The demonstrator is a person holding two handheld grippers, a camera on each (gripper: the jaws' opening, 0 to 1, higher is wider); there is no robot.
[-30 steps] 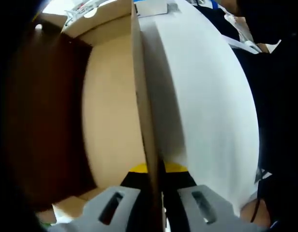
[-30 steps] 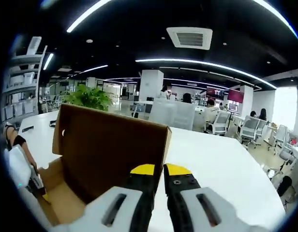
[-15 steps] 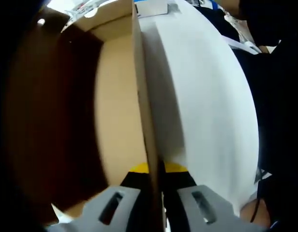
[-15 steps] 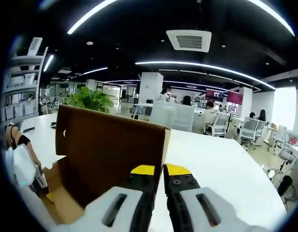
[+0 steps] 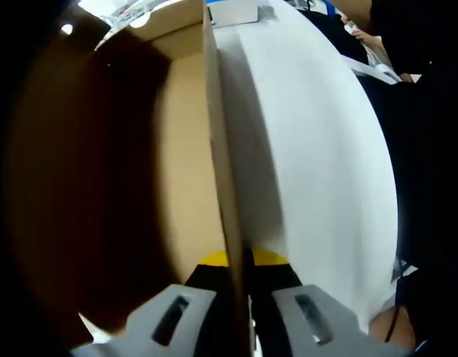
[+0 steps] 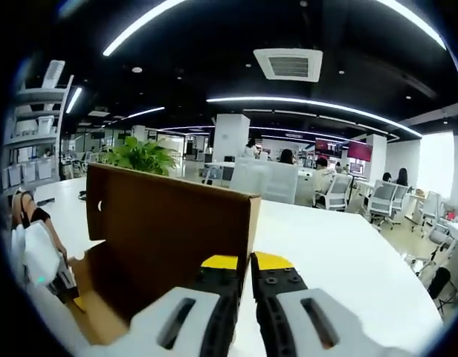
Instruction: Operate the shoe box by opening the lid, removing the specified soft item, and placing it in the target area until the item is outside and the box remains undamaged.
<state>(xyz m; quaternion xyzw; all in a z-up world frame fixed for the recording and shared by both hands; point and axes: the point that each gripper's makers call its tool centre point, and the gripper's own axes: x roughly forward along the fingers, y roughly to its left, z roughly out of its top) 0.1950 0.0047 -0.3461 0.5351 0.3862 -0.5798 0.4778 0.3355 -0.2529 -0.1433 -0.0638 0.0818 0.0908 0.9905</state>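
Since a second ago the brown lid (image 5: 88,193) has swung further across the pale inner floor of the shoe box (image 5: 186,171) in the left gripper view, and in the right gripper view it now leans lower over the box.

Nearest to us in the left gripper view, the left gripper (image 5: 239,258) pinches the thin cardboard wall (image 5: 218,149) edge-on, one yellow-tipped jaw on each side of it. Beyond the wall lies the white table (image 5: 326,163).

In the right gripper view, the right gripper (image 6: 250,262) has its jaws nearly together with nothing between them, just in front of the raised lid (image 6: 169,230). At the left edge we see the left gripper (image 6: 43,264) at the box wall. We cannot see any soft item inside. Farther off stand a plant (image 6: 143,155) and office chairs (image 6: 337,192).
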